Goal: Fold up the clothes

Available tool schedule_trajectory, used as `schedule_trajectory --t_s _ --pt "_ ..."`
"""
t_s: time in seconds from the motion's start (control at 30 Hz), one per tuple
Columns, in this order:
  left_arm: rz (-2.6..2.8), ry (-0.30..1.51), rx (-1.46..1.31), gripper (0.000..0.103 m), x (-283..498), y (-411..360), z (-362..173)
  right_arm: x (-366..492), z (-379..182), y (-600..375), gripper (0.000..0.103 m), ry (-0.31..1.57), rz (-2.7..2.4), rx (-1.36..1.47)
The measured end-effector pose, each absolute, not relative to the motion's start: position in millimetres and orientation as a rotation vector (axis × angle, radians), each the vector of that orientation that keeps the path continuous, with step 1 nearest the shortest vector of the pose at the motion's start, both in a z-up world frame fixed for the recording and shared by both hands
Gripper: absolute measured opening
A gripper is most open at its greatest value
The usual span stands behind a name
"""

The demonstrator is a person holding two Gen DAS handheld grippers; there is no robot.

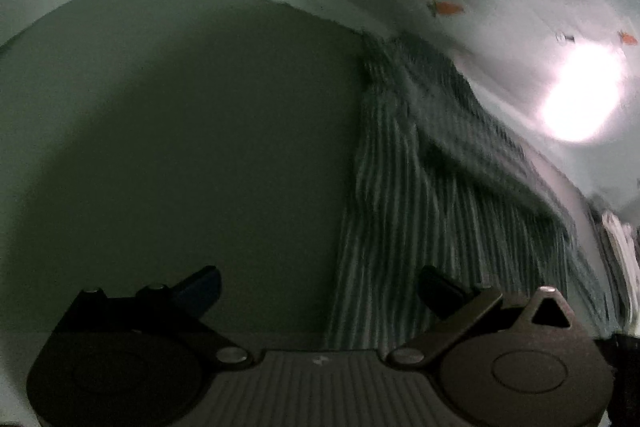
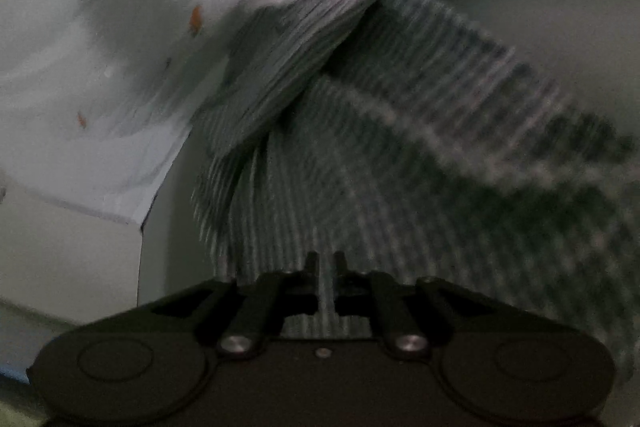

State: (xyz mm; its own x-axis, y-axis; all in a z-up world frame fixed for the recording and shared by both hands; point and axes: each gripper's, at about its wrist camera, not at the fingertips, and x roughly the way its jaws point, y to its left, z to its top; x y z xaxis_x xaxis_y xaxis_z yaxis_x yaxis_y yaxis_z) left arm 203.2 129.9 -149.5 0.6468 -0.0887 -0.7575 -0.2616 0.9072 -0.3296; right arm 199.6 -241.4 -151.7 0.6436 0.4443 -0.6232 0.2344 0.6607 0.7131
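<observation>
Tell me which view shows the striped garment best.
The right wrist view: the striped garment fills most of it, pinched by the right gripper. The left wrist view shows only a hanging part beside the open left gripper.

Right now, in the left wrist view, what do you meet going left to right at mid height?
Plain grey-green surface → hanging green-and-white striped garment → bright round glare of light on the pale wall. Below, the left gripper stands open, its right finger in front of the cloth.
</observation>
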Motion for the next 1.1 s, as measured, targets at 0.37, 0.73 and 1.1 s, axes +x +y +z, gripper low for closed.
schedule_trajectory --t_s 0.37,0.73,1.1 --pt "0.078 0.797 -0.436 0.089 376.4 148.9 -136.8 293.3 -142.2 -336.2 0.039 0.736 -0.133 0.881" --pt "0.108 0.811 -0.46 0.075 555.8 148.3 -174.1 392.4 -157.6 -397.5 0.05 0.737 -0.271 0.5" --pt "0.073 0.694 -0.294 0.001 586.9 111.8 -141.3 406.4 -94.5 -422.2 0.001 0.531 -0.137 0.459"
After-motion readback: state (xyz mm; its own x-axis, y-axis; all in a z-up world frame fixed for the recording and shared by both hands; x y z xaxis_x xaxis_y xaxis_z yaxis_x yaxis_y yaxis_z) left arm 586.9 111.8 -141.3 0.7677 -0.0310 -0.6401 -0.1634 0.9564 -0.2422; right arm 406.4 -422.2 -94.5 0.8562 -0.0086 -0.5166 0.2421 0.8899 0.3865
